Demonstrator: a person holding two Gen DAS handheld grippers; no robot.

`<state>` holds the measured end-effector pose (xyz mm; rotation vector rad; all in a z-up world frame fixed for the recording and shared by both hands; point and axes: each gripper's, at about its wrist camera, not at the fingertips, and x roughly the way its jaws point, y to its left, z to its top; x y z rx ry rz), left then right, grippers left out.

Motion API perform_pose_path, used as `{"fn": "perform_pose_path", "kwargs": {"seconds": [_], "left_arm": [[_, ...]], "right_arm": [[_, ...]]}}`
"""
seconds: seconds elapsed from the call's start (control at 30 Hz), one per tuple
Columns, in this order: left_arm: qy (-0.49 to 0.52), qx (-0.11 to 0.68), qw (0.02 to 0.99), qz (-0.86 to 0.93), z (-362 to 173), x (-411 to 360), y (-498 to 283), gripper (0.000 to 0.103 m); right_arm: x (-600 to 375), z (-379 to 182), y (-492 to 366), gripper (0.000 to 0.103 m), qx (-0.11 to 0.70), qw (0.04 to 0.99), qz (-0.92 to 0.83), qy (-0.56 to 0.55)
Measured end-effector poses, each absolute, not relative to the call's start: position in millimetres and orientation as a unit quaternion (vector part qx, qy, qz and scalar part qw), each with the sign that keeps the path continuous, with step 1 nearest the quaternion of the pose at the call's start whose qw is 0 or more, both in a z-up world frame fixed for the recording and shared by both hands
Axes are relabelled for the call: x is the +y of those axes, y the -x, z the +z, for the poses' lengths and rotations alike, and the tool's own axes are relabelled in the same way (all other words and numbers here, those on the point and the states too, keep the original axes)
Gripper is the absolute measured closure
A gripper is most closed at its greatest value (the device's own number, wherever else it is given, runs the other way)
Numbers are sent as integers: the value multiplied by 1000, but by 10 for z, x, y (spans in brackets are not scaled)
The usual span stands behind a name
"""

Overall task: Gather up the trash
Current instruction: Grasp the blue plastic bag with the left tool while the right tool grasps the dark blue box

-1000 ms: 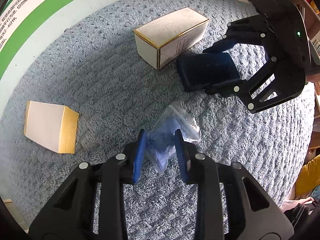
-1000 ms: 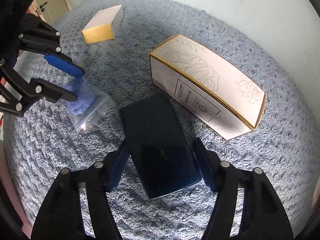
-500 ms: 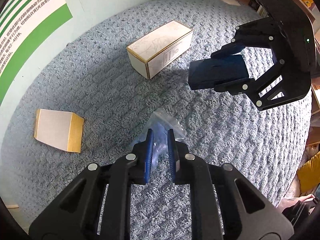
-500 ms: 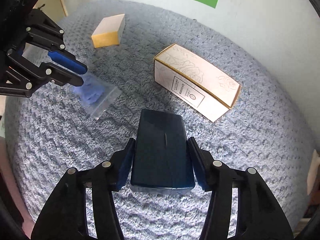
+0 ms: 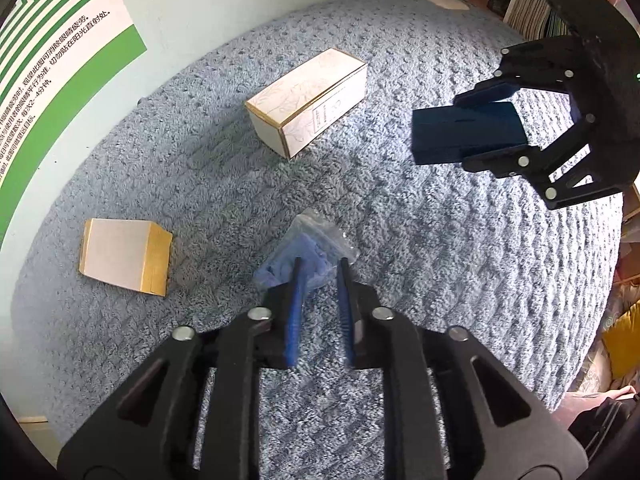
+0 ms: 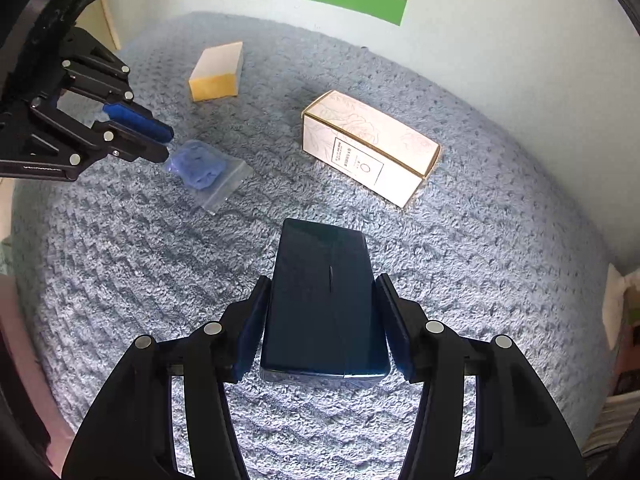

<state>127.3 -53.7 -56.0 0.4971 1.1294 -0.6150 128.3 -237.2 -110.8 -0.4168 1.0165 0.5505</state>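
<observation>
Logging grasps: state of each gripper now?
Left gripper: fingers opening, pads astride the plastic bag, not pressing it.
Right gripper: closed on the dark blue box.

Both wrist cams look steeply down at the blue rug [image 5: 400, 240], from fairly close. Left cam views the white box [image 5: 306, 100] from its left, right cam [image 6: 370, 146] from its right. Each sees the other gripper.

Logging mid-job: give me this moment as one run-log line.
left gripper: jaws opening, clear plastic bag at tips | right gripper: shut on dark blue rectangular box
</observation>
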Motion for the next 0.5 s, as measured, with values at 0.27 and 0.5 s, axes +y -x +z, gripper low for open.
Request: {"fn": "perform_pose_path", "kwargs": {"seconds": [0.27, 0.5], "left_arm": [[-237, 518, 773, -279, -743, -457, -1406, 33], [-243, 529, 761, -287, -952, -530, -1527, 23]], "right_arm": [[-2193, -1512, -1566, 49, 510, 798, 268, 175], [-2083, -1713, -1706, 29, 520, 786, 276, 189]]}}
